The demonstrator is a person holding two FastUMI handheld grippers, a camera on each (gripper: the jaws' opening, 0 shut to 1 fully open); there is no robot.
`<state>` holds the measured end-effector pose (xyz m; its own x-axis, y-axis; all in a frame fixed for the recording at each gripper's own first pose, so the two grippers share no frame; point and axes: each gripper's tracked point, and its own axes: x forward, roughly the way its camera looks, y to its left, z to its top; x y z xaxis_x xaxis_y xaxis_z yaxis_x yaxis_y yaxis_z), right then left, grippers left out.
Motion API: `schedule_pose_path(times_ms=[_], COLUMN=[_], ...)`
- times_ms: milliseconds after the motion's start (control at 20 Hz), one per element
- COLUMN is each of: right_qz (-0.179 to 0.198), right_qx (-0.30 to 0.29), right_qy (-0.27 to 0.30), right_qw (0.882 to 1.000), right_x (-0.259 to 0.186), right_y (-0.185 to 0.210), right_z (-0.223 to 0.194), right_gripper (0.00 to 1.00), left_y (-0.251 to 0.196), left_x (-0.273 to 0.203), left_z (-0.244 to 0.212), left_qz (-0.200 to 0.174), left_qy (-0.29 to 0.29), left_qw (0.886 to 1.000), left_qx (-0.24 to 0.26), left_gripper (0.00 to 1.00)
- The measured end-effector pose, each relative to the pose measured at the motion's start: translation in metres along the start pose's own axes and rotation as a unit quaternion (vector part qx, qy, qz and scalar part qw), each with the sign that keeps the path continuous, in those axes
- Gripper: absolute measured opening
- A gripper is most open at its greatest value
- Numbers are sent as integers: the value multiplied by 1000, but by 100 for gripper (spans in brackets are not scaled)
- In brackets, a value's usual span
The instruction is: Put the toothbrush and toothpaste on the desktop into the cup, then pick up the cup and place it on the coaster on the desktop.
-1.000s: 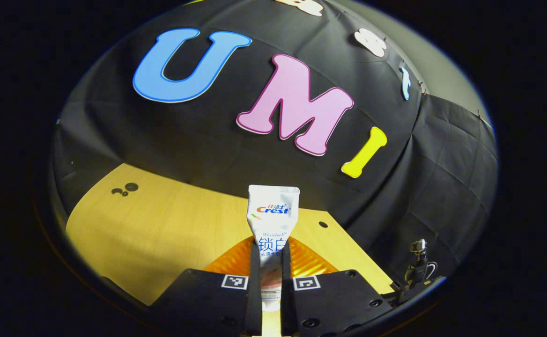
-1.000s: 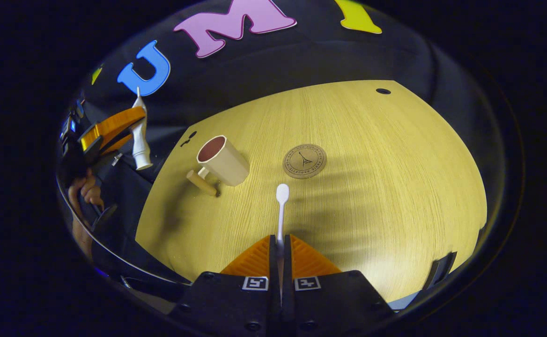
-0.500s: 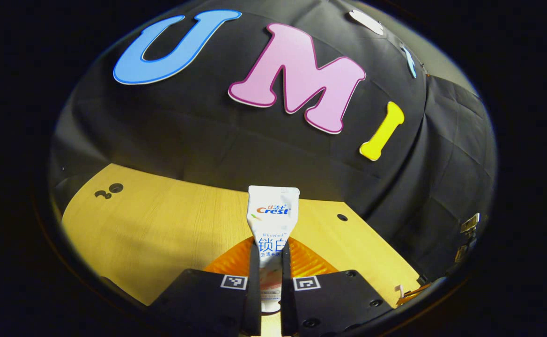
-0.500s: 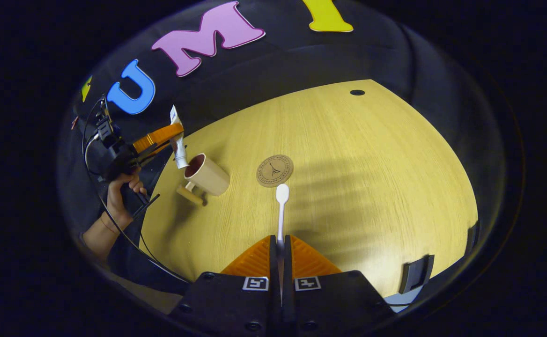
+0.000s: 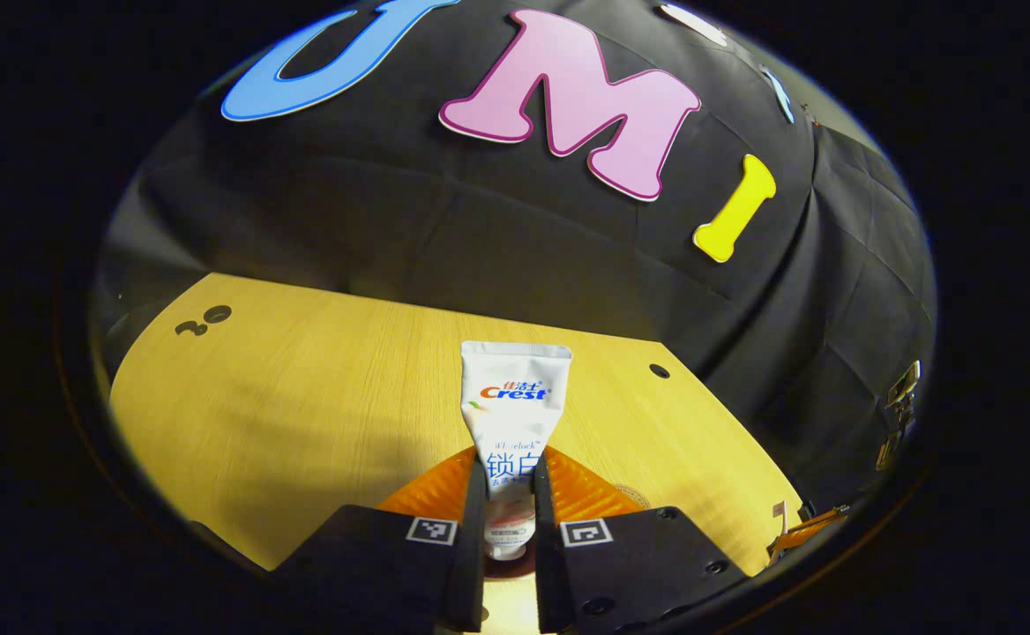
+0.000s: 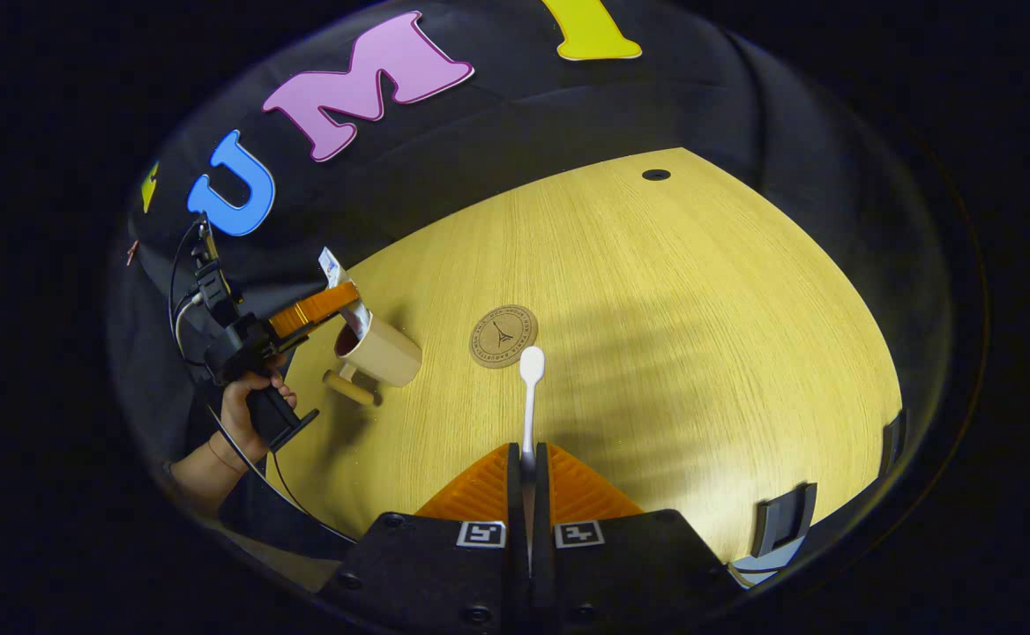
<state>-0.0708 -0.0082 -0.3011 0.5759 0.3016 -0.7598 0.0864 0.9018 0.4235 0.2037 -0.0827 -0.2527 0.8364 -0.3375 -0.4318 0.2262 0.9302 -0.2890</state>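
While left gripper [image 5: 506, 520] pinches soft white toothpaste tube [image 5: 513, 414] mid-body over beige cup [image 6: 380, 350], right gripper [image 6: 529, 494] clamps light, stiff white toothbrush [image 6: 530, 397] handle.

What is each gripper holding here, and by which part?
Left gripper: toothpaste tube, pinched near its cap end. Right gripper: toothbrush, held by the handle, head pointing forward.
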Motion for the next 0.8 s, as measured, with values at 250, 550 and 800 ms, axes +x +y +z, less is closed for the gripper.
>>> schedule_pose_path(times_ms=[250,550,800], right_qz=[7,50,121], right_qx=[5,14,10], right_qy=[-14,-72,-157], right_qw=[1000,996,980], right_x=[-1,-4,6], right_y=[26,82,150], right_z=[-5,18,81], right_gripper=[5,6,5], left_y=[0,9,20], left_x=[-15,-44,-106], left_z=[-26,-22,-3], left_qz=[-10,-3,-2], left_qy=[38,43,21], left_qw=[999,999,1000], left_qx=[7,27,20], left_gripper=[37,54,58])
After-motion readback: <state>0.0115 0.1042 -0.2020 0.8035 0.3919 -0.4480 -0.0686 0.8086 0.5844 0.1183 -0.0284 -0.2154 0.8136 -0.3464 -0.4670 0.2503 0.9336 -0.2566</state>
